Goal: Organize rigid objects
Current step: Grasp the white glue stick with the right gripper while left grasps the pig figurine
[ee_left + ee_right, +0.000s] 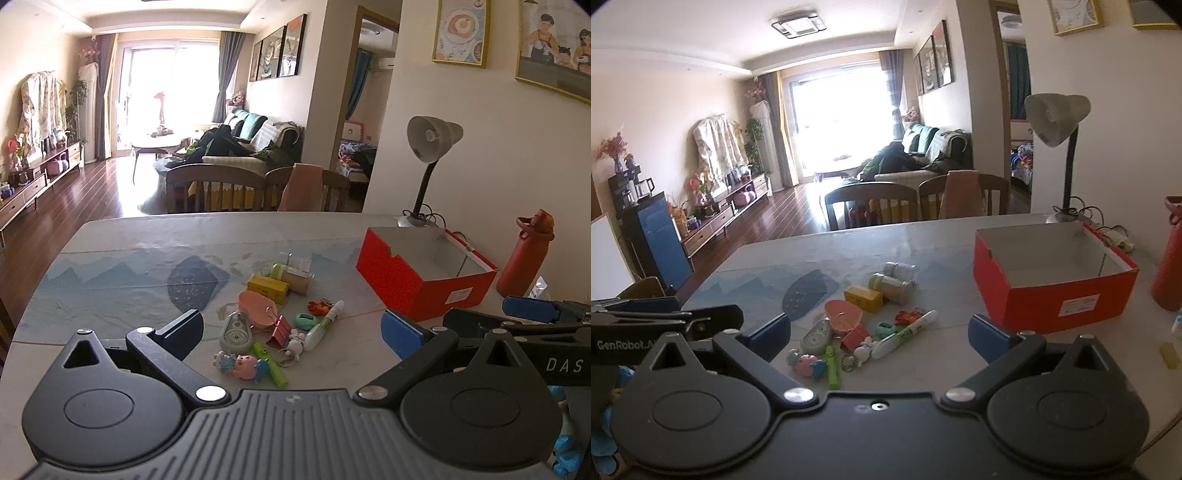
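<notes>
My left gripper hung with its jaws spread wide and nothing between them, tilted down over the table, and my right gripper beside it stood just as wide and just as empty. Ahead of both lay the clutter I was there to sort, a loose heap of small items on the near middle of the tabletop: a yellow box, a pink dish, a correction tape, a green marker, a white pen and cartoon figurines, several of them touching. To the right of the heap, apart from it, stood an open red box with a pale, empty inside. Past the box I could see a desk lamp at the table's far edge and a red bottle near the right rim. The table wore a mat printed with blue mountains. Beyond it were two wooden chairs, one draped with a pink cloth, then a sofa piled with dark clothes, a dark wood floor, a low cabinet along the left wall, and a bright curtained window at the far end. Framed pictures hung on the right wall.
</notes>
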Action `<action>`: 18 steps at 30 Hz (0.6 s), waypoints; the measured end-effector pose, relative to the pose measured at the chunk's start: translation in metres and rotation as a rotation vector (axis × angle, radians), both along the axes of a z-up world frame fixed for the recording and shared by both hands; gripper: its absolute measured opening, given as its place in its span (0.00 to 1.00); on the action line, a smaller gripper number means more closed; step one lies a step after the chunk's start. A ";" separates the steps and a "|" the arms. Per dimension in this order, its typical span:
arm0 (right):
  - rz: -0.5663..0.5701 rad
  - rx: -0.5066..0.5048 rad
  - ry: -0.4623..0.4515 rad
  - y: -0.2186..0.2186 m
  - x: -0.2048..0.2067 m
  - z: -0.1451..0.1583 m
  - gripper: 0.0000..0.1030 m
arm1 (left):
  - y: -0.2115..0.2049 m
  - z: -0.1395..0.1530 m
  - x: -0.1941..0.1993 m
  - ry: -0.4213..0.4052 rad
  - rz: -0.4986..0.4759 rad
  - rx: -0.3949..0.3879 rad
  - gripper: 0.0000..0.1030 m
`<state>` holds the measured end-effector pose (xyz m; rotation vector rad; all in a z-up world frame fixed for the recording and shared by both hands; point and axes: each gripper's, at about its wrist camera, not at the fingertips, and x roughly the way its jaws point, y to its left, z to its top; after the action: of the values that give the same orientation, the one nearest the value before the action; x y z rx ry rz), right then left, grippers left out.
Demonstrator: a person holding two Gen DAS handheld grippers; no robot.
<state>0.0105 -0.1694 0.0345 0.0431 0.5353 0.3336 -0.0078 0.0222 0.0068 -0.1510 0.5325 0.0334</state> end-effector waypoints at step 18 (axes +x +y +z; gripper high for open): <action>0.046 0.003 0.159 0.006 0.071 -0.036 0.99 | 0.027 -0.041 0.047 0.128 0.019 -0.018 1.00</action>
<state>0.0819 -0.1638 -0.0019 0.0604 0.6940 0.3778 0.0396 0.0493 -0.0338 -0.1723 0.6593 0.0568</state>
